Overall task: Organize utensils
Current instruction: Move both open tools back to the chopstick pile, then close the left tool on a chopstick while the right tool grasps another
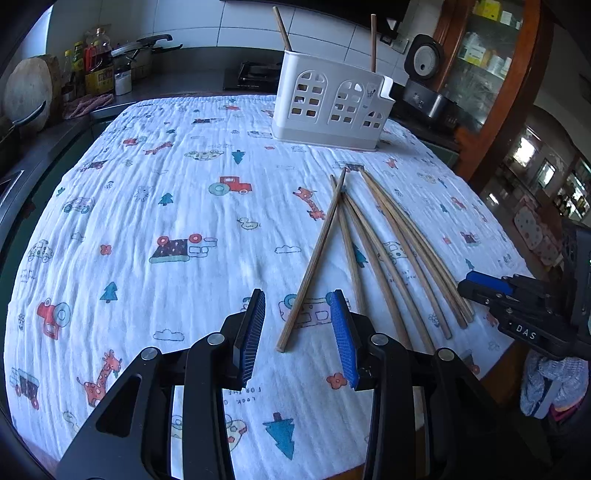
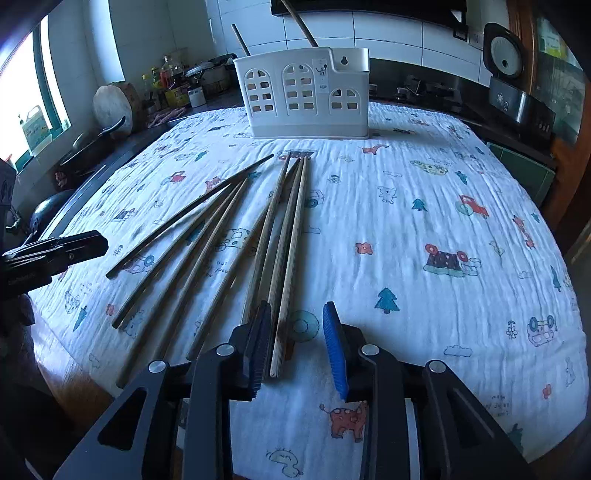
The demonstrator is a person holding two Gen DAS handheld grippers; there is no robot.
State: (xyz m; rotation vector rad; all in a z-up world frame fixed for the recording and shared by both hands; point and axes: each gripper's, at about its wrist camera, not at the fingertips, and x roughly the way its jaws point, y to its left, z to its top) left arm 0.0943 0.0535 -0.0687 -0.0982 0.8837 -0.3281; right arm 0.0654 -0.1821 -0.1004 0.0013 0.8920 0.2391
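Left wrist view shows the left tongs [image 1: 298, 334] wide over one chopstick [image 1: 314, 258] near the desk's near edge, while right wrist view shows the right tongs [image 2: 297, 345] wide astride crowded chopsticks [image 2: 284, 258], risking a double pickup before the holder [image 2: 303, 92].

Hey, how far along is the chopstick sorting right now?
Early on. Two chopsticks already stand in the white holder. Nothing is in hand: the left hand-held gripper and right hand-held gripper are both open, each with the end of a chopstick lying between its fingers. Still left: the loose chopsticks, about seven, on the patterned cloth.
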